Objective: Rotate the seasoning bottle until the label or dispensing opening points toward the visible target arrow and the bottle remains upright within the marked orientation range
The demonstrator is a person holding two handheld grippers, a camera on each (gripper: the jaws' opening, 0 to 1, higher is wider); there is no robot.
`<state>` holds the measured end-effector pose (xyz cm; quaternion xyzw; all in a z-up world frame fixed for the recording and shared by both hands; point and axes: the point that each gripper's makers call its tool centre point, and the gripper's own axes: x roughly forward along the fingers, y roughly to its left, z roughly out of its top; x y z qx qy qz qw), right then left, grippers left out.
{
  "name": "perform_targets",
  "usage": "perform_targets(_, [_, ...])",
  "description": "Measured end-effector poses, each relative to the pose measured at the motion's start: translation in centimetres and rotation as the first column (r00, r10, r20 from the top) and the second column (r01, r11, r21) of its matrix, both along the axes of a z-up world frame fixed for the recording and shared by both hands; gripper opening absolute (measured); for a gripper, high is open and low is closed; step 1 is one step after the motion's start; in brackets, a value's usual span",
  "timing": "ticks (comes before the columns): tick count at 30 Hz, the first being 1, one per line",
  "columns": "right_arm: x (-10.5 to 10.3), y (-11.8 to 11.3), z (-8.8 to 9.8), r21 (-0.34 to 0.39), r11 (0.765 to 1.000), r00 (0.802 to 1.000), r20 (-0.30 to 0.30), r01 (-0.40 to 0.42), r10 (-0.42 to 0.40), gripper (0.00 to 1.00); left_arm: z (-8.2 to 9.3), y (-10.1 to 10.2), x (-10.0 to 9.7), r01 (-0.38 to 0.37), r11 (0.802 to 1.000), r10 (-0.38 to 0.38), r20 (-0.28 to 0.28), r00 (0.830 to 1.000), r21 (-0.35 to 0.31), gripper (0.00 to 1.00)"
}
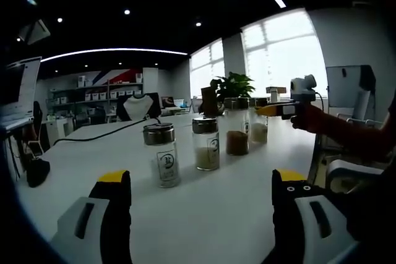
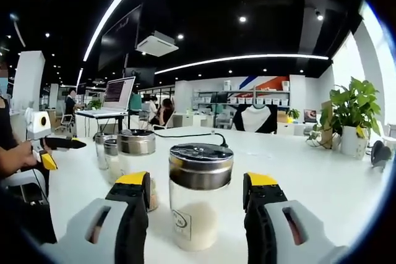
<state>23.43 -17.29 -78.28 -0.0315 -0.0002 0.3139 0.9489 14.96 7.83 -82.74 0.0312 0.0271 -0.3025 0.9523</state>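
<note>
Four seasoning bottles stood in a row on the white table. My right gripper was spread around the end bottle, untouched; left gripper spread, idle. Close squarely, twist upright; no arrow visible.

You see four seasoning bottles upright in a row on the white table. The nearest seasoning bottle stands at six o'clock in your right gripper view, a clear jar with a steel cap, pale powder and a small round label low on its front. It sits farthest in your left gripper view, at two o'clock.
</note>
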Motion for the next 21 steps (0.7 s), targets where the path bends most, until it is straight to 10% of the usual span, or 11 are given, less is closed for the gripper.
perform_targets(21, [-4.7,0.6,-0.8,0.036,0.998,0.998,0.022,0.05,-0.051,0.78,0.6,0.1,-0.3,-0.01,1.0,0.01,0.017,1.0,-0.005,1.0])
